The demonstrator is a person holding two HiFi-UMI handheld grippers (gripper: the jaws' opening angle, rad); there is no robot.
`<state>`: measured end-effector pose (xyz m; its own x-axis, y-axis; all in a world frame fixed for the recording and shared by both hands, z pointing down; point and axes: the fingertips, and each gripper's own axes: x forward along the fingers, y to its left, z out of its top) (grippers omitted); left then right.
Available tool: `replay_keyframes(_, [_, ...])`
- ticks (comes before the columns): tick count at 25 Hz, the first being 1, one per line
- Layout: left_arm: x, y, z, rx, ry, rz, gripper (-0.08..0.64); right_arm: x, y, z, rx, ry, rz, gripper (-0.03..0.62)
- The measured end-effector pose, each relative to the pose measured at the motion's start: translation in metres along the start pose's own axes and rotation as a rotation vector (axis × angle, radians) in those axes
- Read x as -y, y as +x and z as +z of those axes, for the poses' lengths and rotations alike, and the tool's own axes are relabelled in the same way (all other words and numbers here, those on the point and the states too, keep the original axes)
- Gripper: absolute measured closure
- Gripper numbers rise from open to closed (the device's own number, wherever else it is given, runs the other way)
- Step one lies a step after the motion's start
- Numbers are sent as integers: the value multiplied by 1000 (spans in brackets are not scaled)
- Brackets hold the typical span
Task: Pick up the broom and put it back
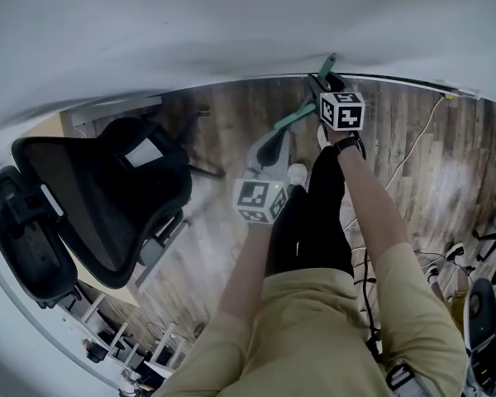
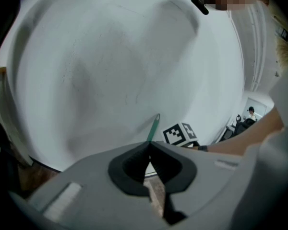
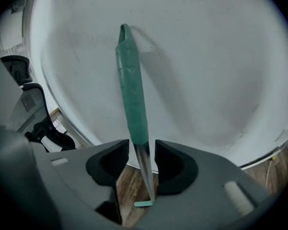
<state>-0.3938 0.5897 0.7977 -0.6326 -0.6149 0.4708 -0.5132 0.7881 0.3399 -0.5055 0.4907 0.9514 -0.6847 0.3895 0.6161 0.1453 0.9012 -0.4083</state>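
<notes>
Against the far white wall (image 3: 206, 80), the green-gripped metal broom (image 3: 132, 104) stands free between the right gripper's (image 3: 143, 145) parted jaws, while the left gripper's (image 2: 149, 145) jaws meet on nothing.

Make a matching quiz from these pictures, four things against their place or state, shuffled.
1 green-handled broom, silver shaft
2 black office chair
3 left gripper
4 right gripper

A jaws together, empty
B on wood floor, left side of head view
C jaws apart around the shaft
D top end at the white wall

Pairs: 1-D, 2-B, 3-A, 4-C
</notes>
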Motion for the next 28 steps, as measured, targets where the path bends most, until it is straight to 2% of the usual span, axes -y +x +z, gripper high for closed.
replay_keyframes(2, [-3,-4,0,1,-10,1,557,-3,1,6,13,-14,-4,495])
replay_keyframes(8, [-4,-13,7,11,-43,-1,558,-16,-21,-2,-4,-71,-5,502])
replay_keyframes(13, [0,-31,12,1,-49,0,557,-36,-57,-20,-55,-113,15,502])
replay_keyframes(17, [1,-50,32,27,-53,9,558,-57,-93,-20,-64,-159,4,500])
replay_keyframes(20, [7,-64,52,53,-61,8,558,-70,-126,-5,-39,-187,-19,502])
replay_keyframes(23, [24,-74,75,69,-62,-15,558,-77,-170,20,17,-166,-66,502])
replay_keyframes(26, [46,-81,109,101,-18,-60,558,-89,-213,56,105,-116,-105,500])
replay_keyframes(28, [63,-84,130,103,46,-77,558,-99,-245,84,172,-123,-114,502])
